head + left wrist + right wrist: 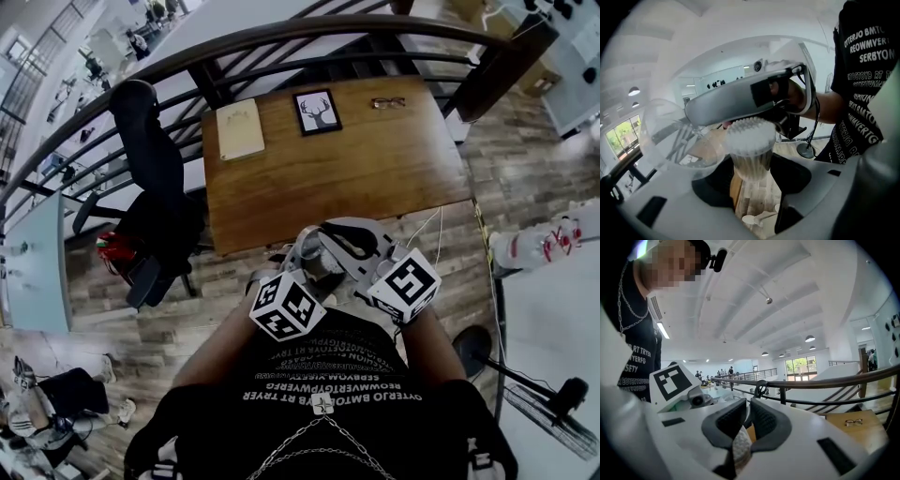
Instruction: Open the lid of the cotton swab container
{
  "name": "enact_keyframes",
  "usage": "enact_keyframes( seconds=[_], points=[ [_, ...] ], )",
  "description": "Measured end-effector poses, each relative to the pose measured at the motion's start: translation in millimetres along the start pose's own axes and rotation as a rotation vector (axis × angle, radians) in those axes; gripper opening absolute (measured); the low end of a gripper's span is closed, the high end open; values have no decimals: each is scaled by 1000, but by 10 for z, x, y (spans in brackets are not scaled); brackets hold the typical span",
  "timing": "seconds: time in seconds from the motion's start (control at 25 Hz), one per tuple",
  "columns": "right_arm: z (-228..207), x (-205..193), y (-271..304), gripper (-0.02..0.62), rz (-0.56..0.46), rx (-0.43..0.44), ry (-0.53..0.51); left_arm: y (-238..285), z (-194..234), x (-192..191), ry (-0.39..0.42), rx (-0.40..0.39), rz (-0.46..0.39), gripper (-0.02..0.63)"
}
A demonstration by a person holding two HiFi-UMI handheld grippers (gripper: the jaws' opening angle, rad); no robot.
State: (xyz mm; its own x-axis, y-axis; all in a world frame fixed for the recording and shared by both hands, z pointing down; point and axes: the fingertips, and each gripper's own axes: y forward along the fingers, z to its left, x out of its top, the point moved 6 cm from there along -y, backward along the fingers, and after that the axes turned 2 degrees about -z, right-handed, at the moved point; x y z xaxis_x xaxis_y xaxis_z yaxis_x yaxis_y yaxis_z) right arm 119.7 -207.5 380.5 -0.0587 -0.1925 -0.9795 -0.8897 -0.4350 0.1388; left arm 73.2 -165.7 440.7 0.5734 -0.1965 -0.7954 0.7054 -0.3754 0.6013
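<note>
The cotton swab container (750,157) is a clear cup packed with white-tipped swabs. It stands upright between the black pads (712,185) of my left gripper (750,176), which is shut on it. Its clear lid (675,138) hangs swung open to the container's left. My right gripper (740,101) reaches across above the container, its tip at the lid. In the right gripper view the right gripper (746,416) has its jaws almost together on the lid's thin clear edge, with the swab tops (737,451) just below. Both grippers (314,258) are held up close to the person's chest.
A wooden table (375,178) stands ahead with a framed deer picture (317,111), a beige book (240,128) and glasses (387,102) on it. A black office chair (155,187) is at its left. A curved dark railing (281,42) runs behind.
</note>
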Motion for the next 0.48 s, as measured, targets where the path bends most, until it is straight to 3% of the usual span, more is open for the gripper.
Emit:
enact_keyframes(
  seconds=[0.2,0.32,0.48],
  points=[
    [-117,43,-119,35,-50,-56,-3,-48,206,-32,-161,49,-56,262],
    [-193,16,-170,35,-50,-114,-6,-151,404,-26,-243,131,-115,262],
    [-313,-38,-205,34,-36,-211,14,-369,678,-17,-289,276,-209,262]
  ],
)
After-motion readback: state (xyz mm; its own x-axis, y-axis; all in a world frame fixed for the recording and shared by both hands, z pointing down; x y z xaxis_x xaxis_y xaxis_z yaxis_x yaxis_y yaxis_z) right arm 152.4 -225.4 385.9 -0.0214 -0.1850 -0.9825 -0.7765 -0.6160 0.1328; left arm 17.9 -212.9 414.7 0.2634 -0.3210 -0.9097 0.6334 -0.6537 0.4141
